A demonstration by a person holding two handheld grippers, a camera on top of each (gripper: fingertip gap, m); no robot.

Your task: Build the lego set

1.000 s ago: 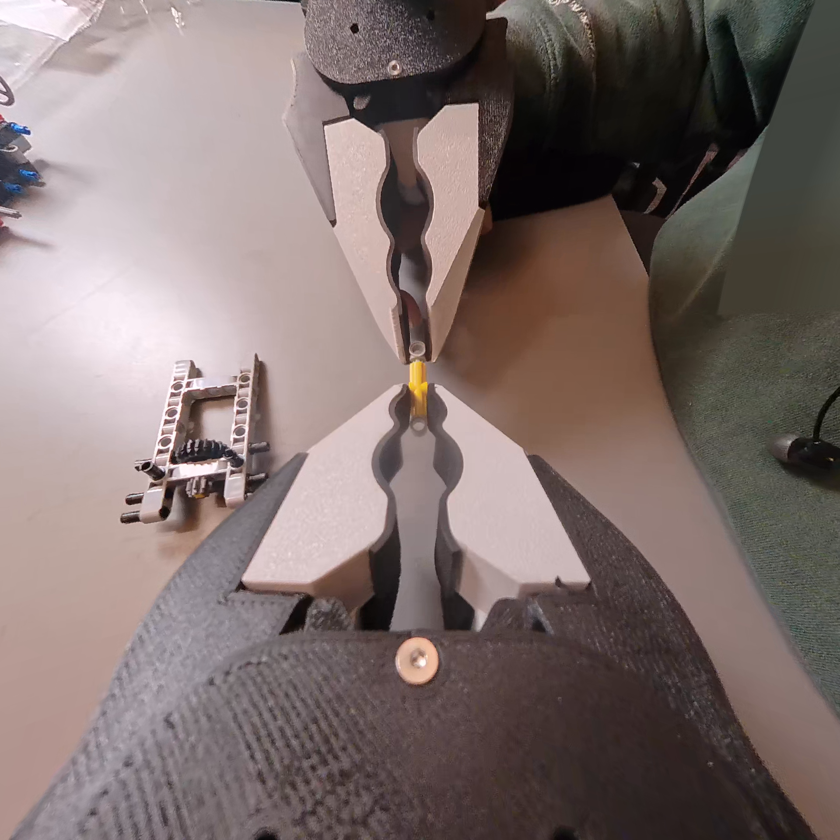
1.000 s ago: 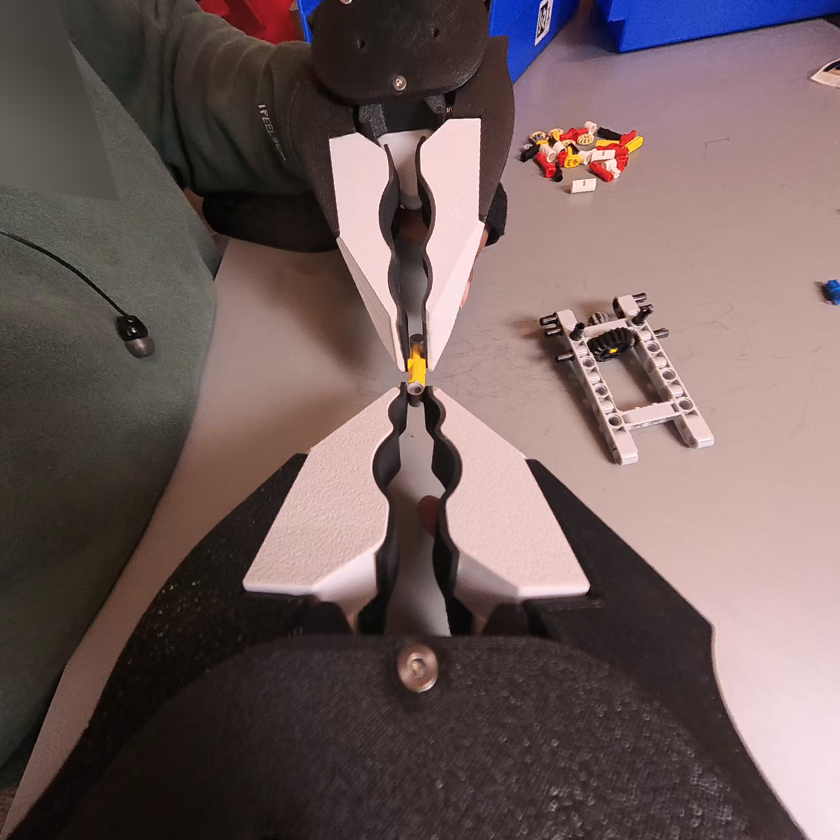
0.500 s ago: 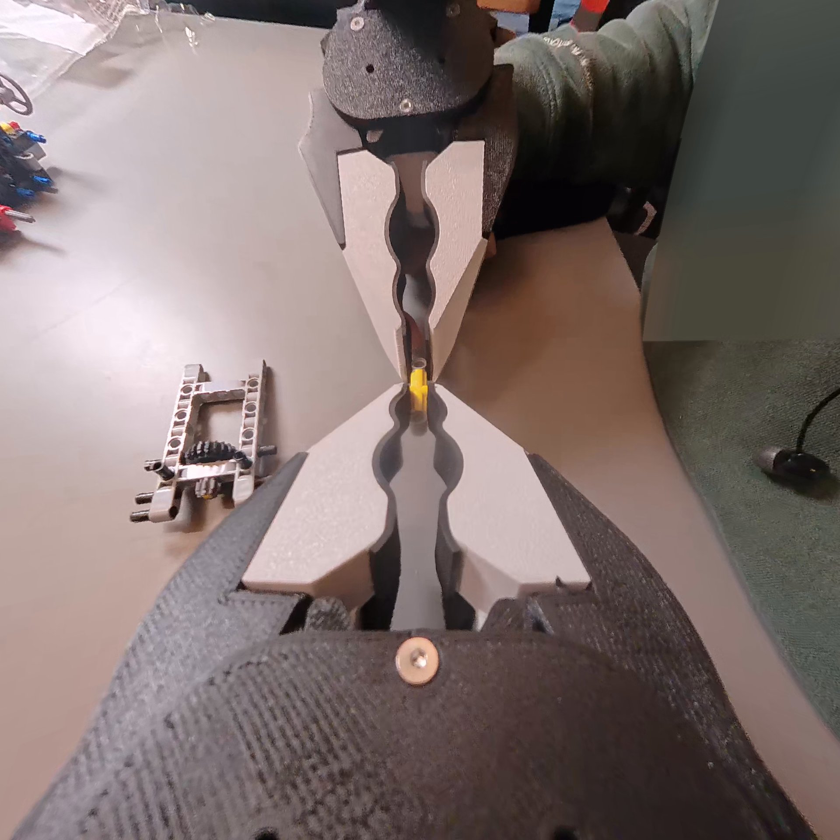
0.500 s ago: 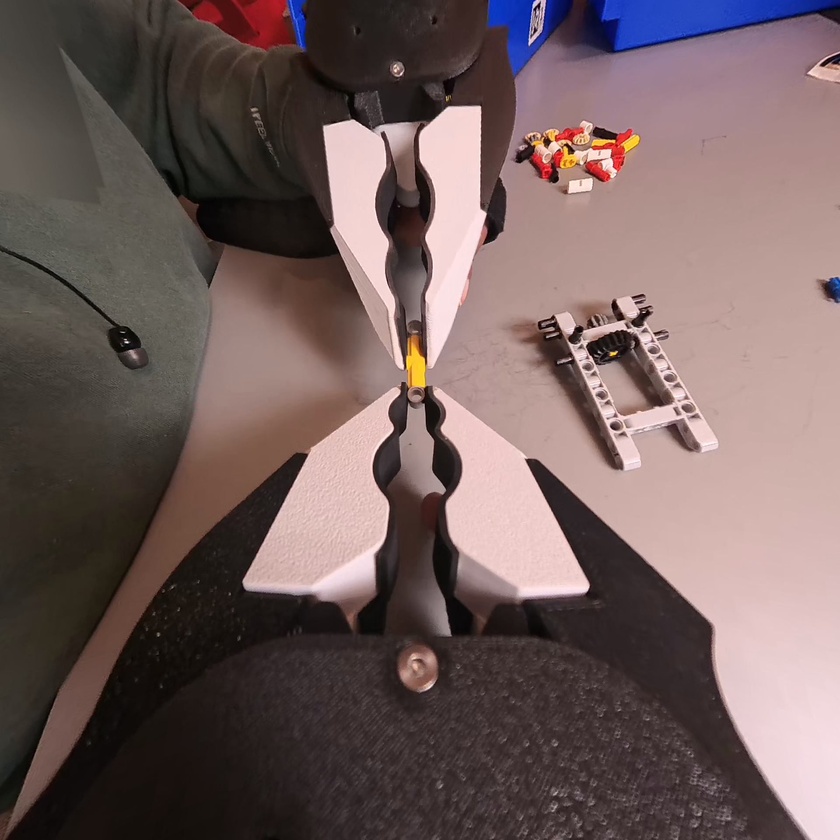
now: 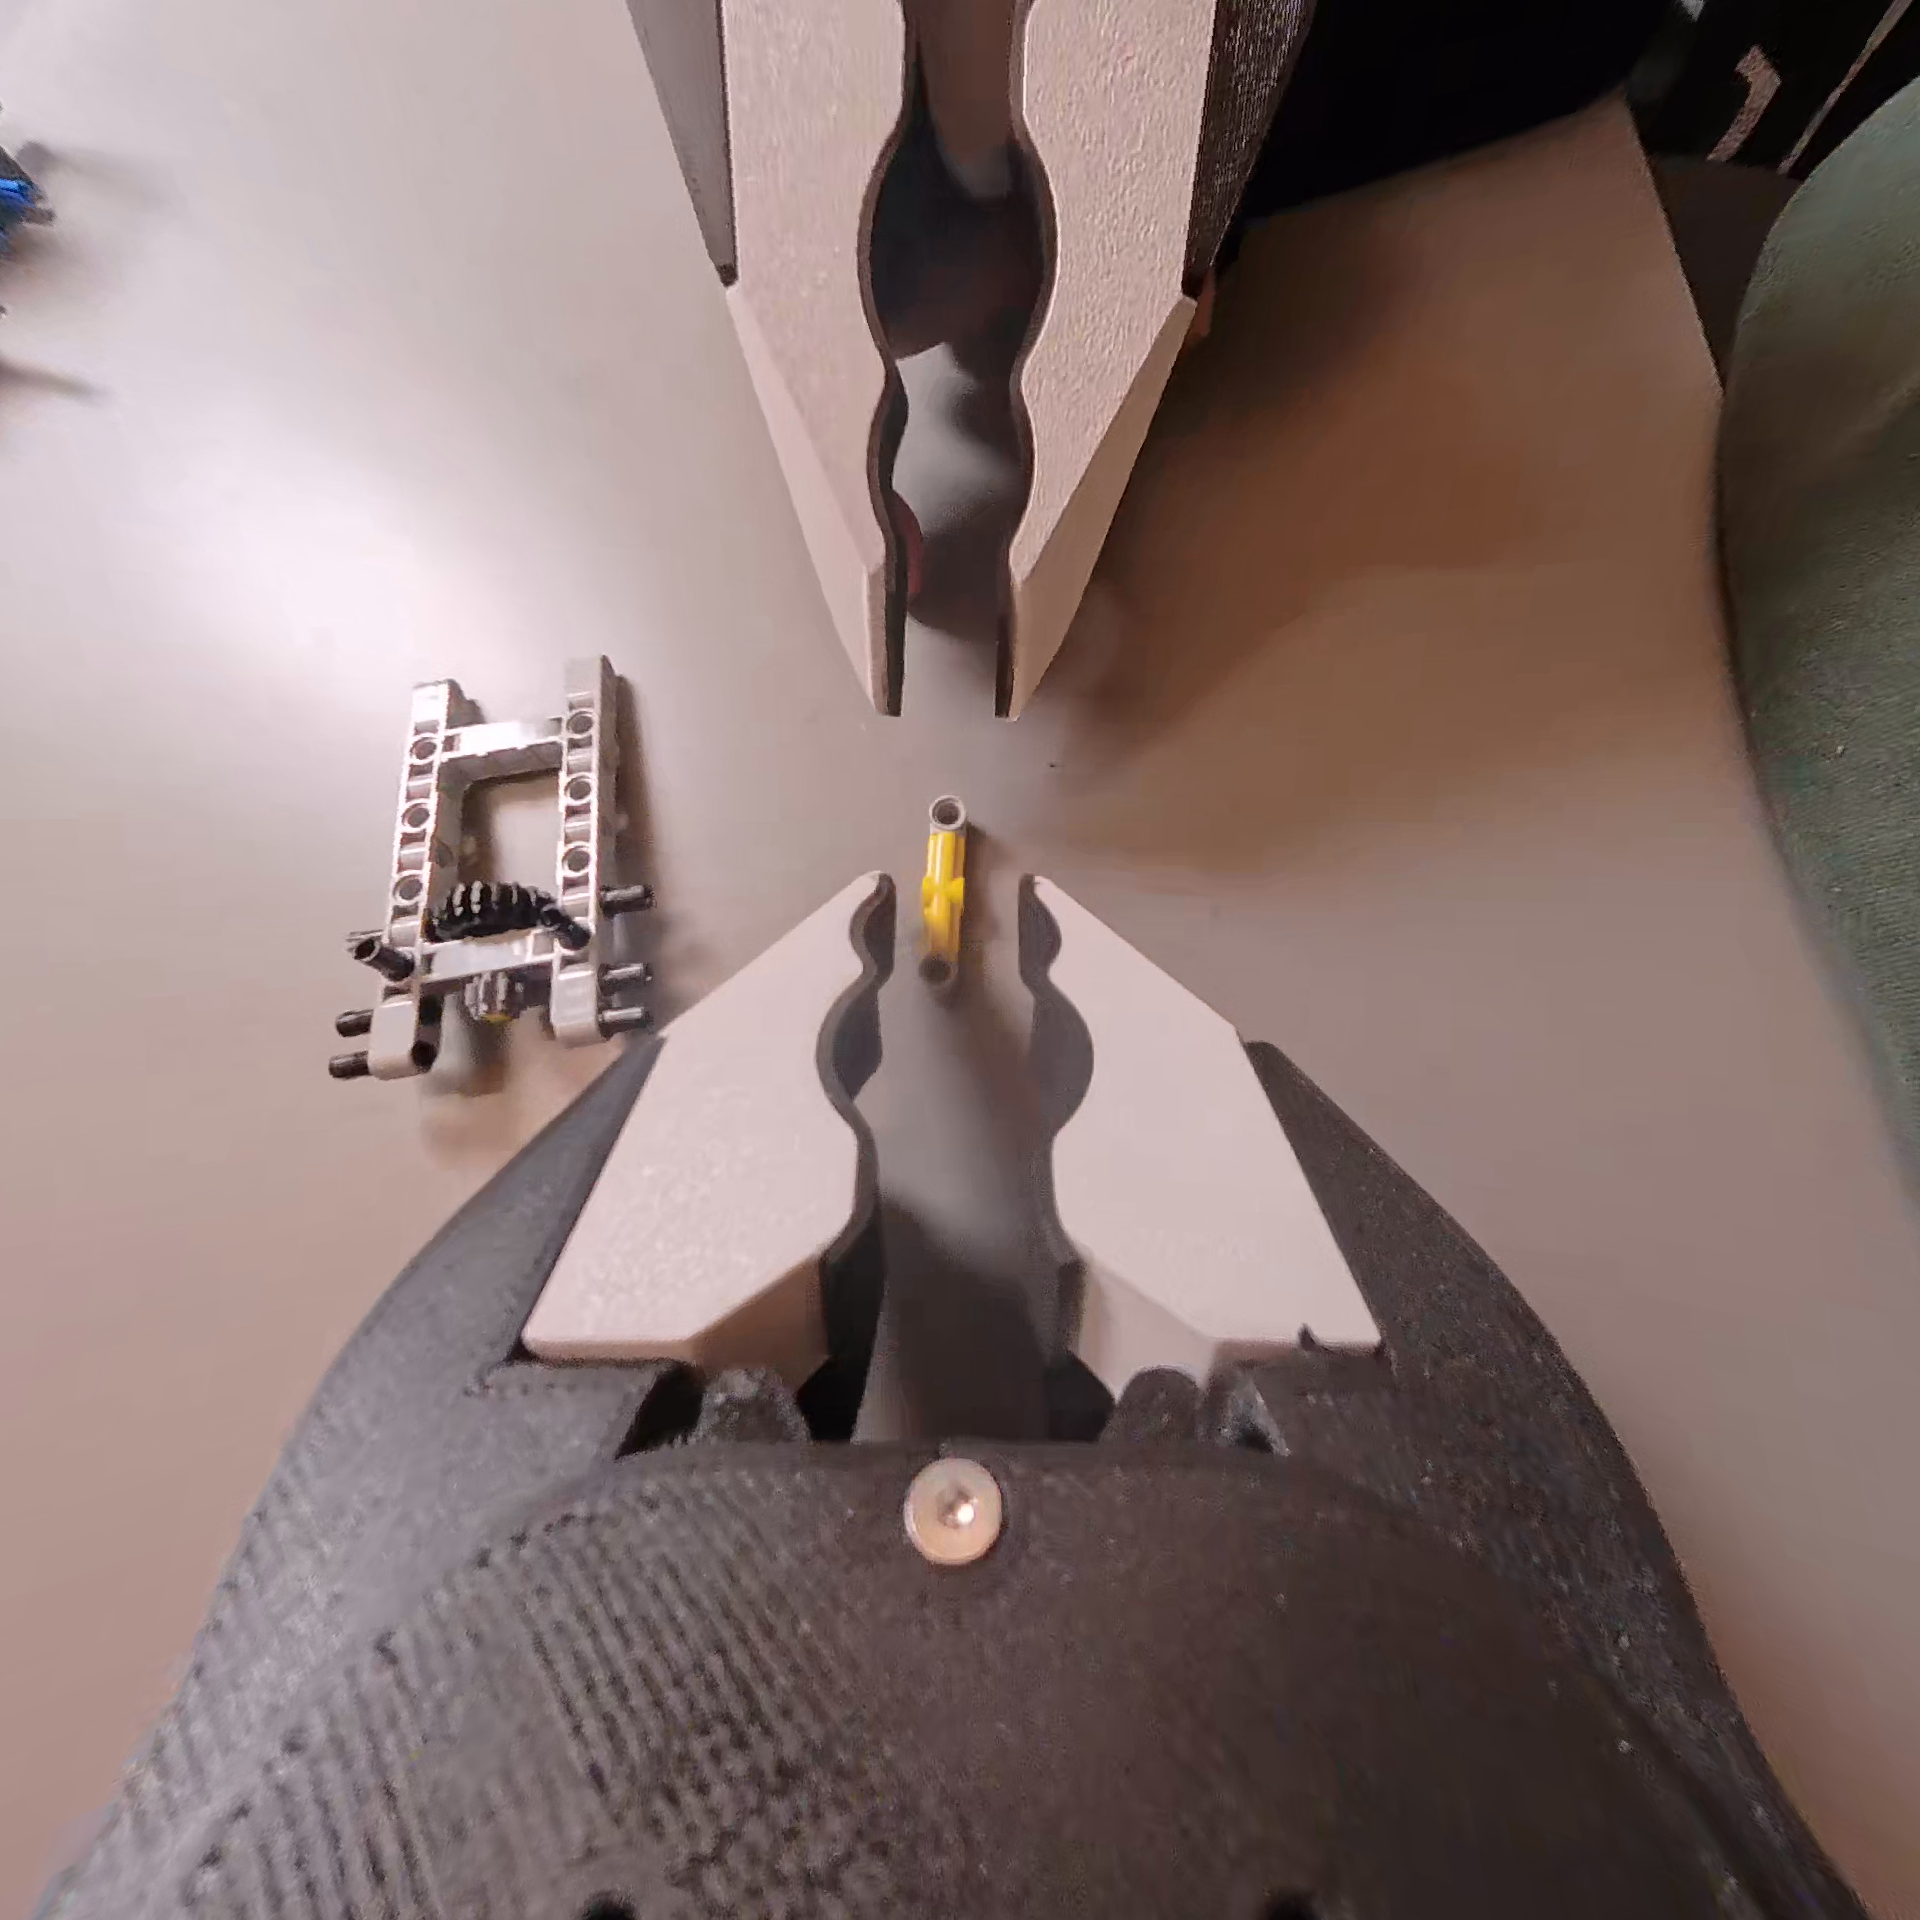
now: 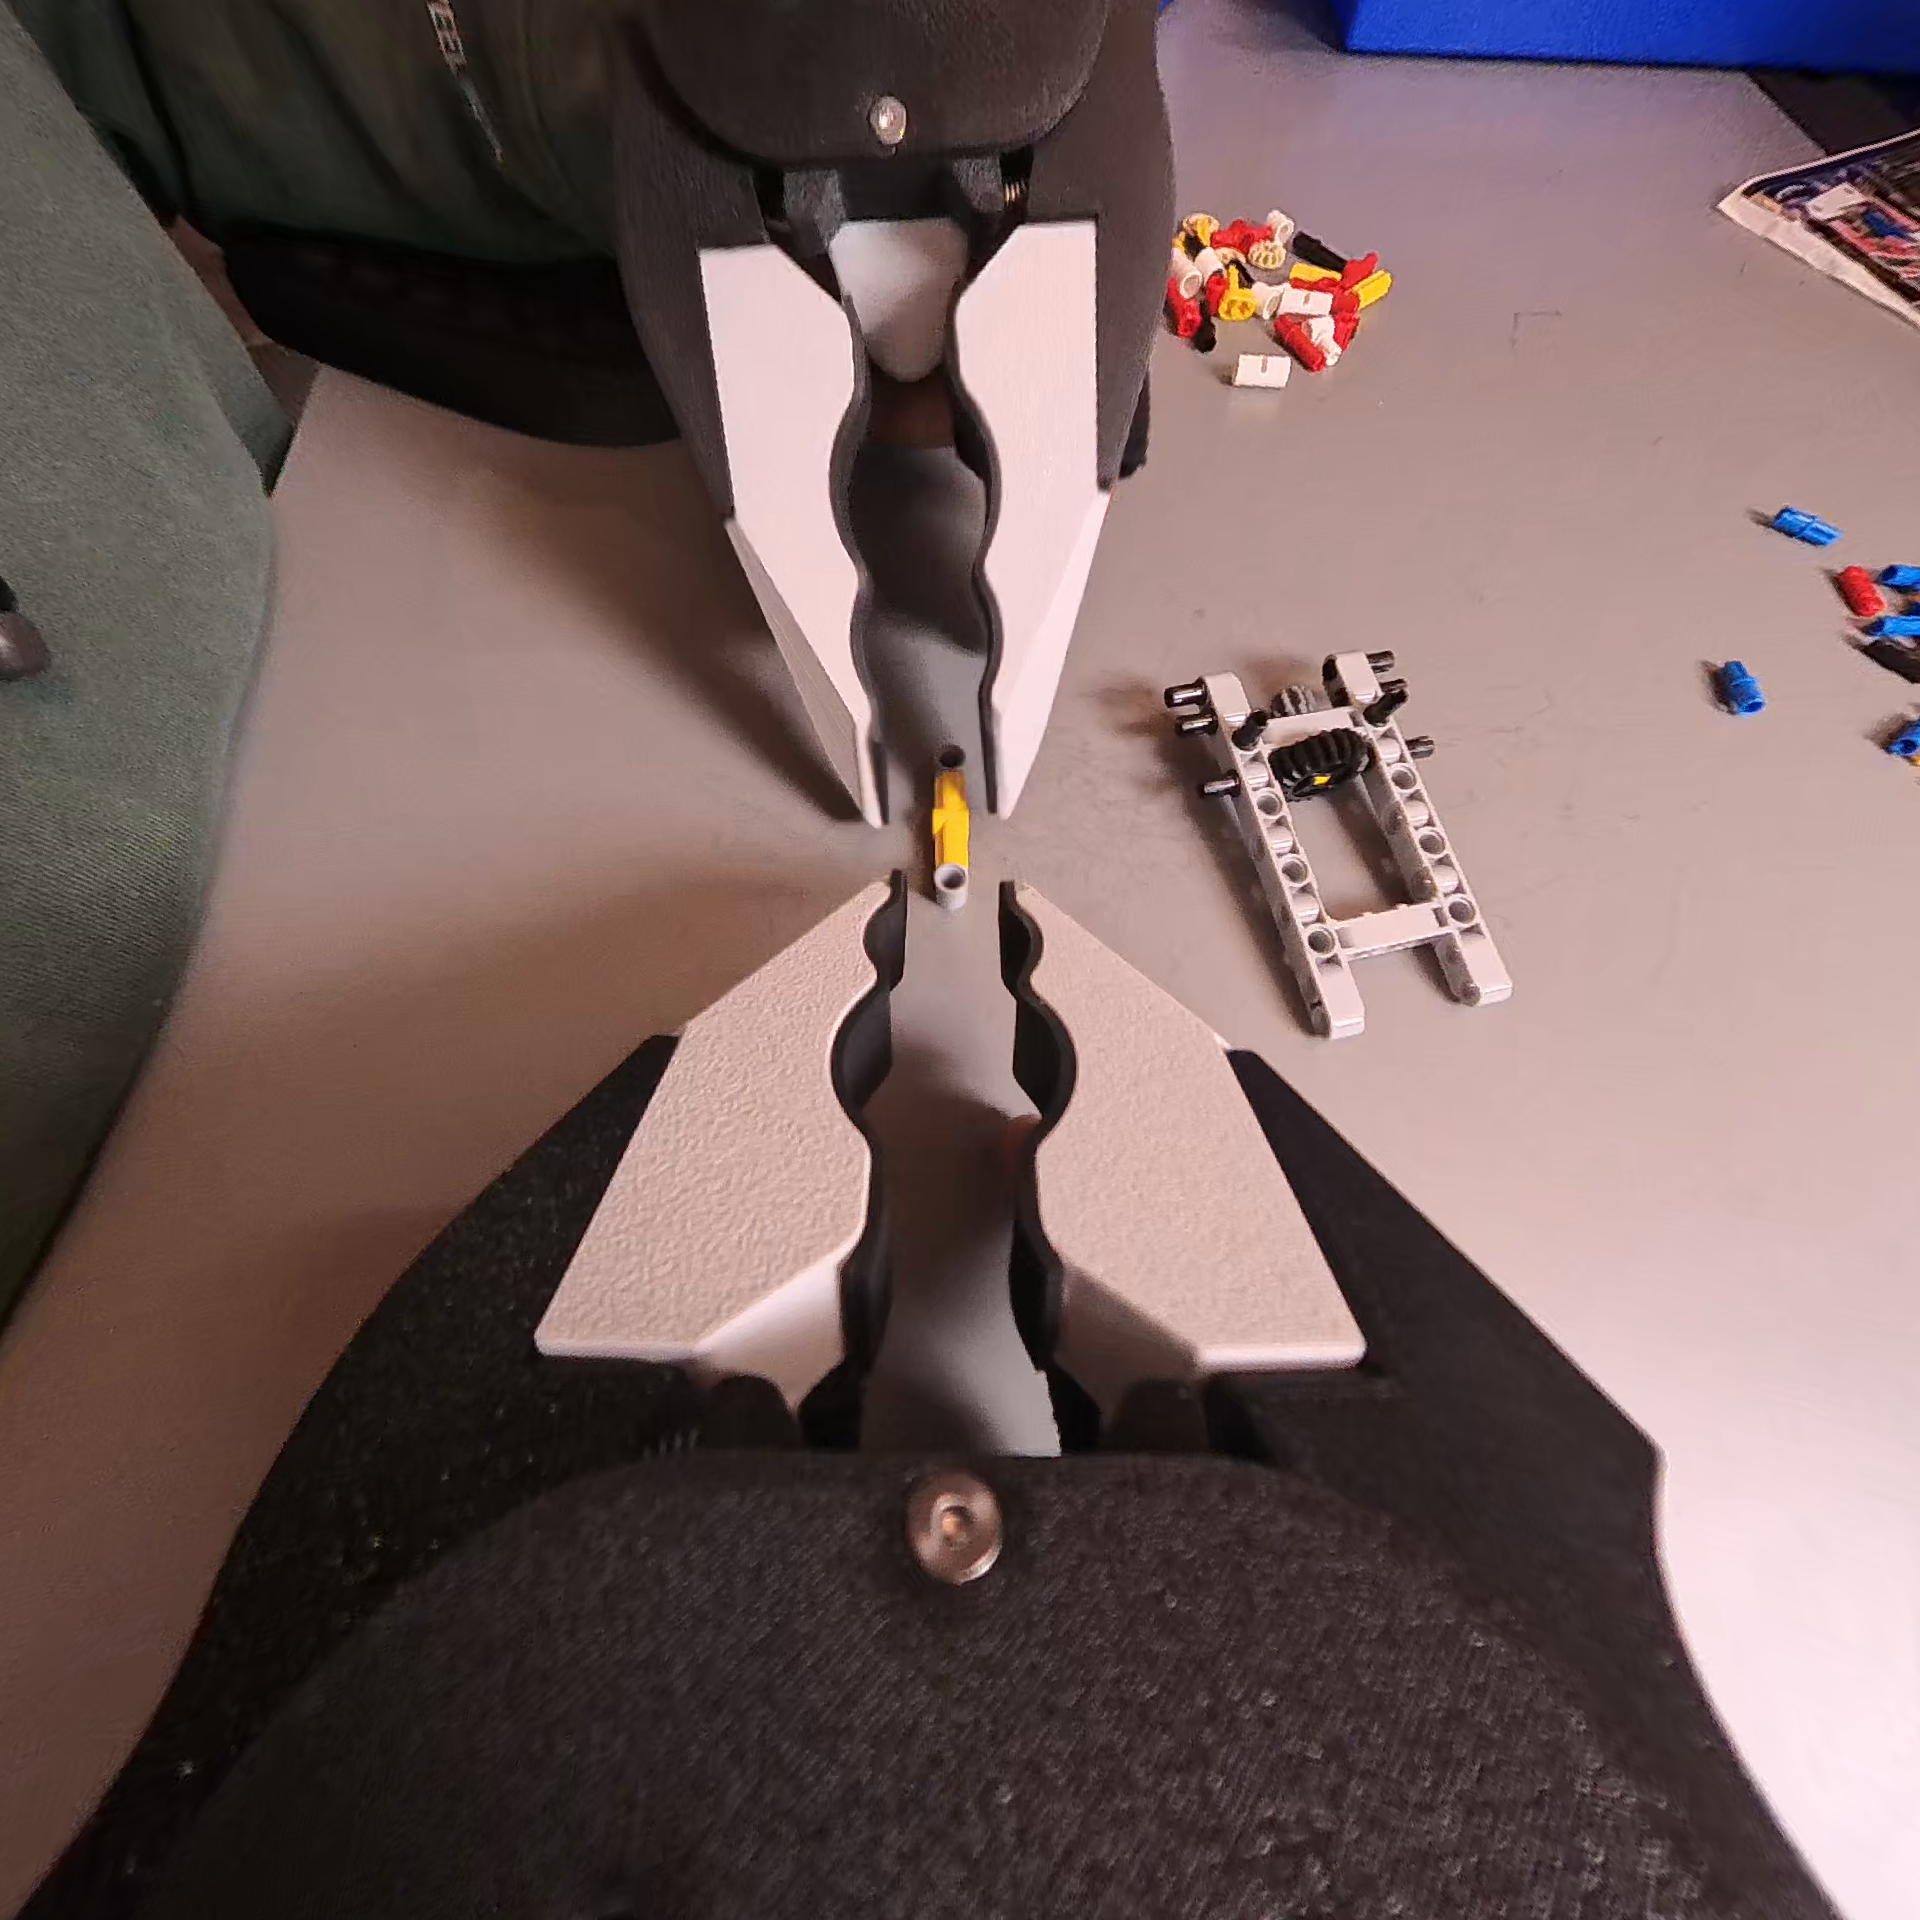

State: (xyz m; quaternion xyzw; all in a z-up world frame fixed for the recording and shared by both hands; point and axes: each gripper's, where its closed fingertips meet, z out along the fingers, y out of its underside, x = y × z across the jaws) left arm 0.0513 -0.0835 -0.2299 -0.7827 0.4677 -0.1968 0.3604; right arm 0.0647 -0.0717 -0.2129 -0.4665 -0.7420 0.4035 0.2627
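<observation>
A short yellow axle piece [image 5: 943, 894] with a grey bush on each end lies loose between the two grippers, apparently on the table; neither holds it. My left gripper [image 5: 956, 883] is open, its tips on either side of the piece's half. My right gripper [image 6: 951, 885] is open too, tip to tip with the left gripper [image 6: 935, 816], and the yellow piece [image 6: 949, 821] starts just past its tips. The right gripper also shows in the left wrist view [image 5: 948, 712]. The grey beam frame [image 6: 1340, 831] with a black gear lies flat beside them, and shows in the left wrist view too [image 5: 499, 862].
A pile of small red, yellow, white and black parts [image 6: 1278, 291] lies farther back. Loose blue and red pins [image 6: 1808, 623] are at the right edge. A booklet [image 6: 1849, 218] and a blue bin [image 6: 1558, 31] are at the back right. A green sleeve [image 6: 312, 156] is behind the left gripper. My left and right fingertips are right by each other.
Both grippers were shut on the ends of the yellow piece and pressed together. Now both have opened and let it go, and it lies between their tips.
</observation>
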